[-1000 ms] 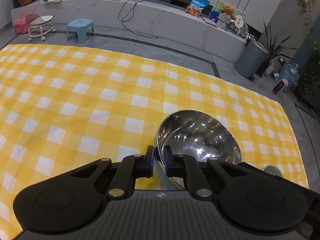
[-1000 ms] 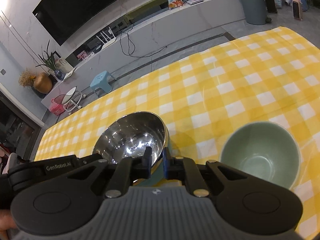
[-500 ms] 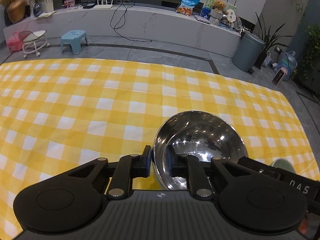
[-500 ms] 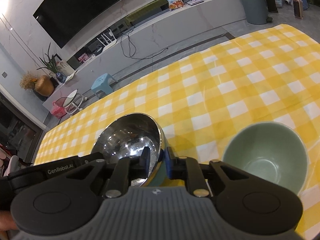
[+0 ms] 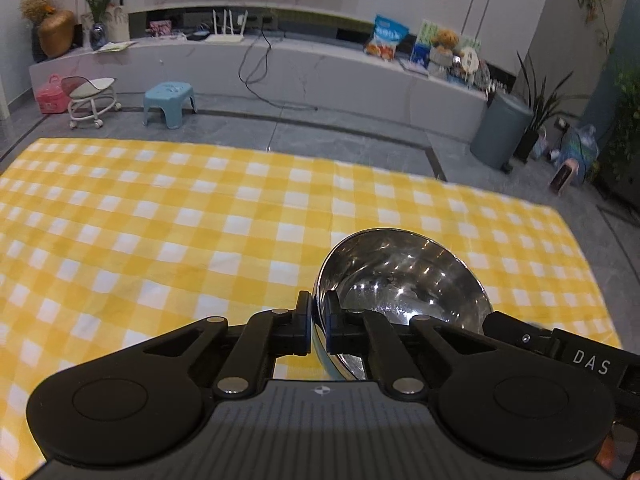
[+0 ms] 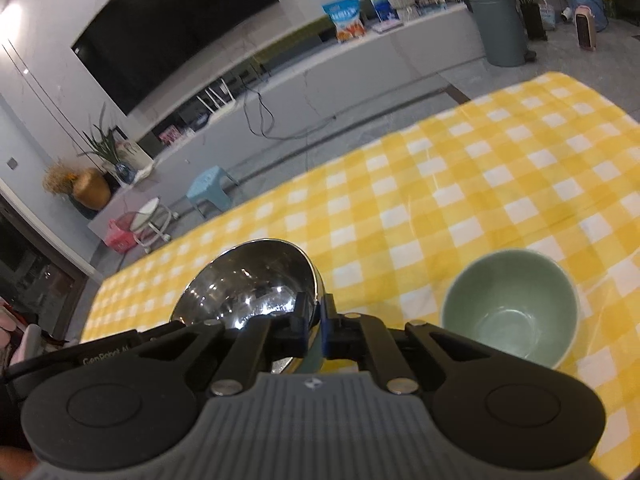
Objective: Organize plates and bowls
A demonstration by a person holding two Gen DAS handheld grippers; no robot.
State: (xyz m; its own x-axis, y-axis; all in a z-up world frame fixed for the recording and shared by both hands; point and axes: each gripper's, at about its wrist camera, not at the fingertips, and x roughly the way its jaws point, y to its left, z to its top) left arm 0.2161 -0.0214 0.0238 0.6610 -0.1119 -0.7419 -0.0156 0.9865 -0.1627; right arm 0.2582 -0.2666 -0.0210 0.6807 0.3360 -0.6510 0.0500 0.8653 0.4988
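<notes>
"das" on right tongs (image 5: 591, 361); "genrobot.ai" on left tongs (image 6: 105, 361).

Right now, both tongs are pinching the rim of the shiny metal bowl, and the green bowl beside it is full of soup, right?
Almost. The right wrist view shows the round pale green ceramic bowl empty, not full of soup. The rest holds: the left tongs and the right tongs each pinch the rim of the shiny round steel bowl.

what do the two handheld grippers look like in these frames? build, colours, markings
Both match: left gripper and right gripper each have a ribbed grey body with a small round emblem, two black round-lobed linkage arms with silver pivot pins, and black fingers tipped with blue pads. Each side housing carries white lettering: "DAS" shows in the left view, "GenRobot" in the right view. No cables or sleeves visible.
</notes>
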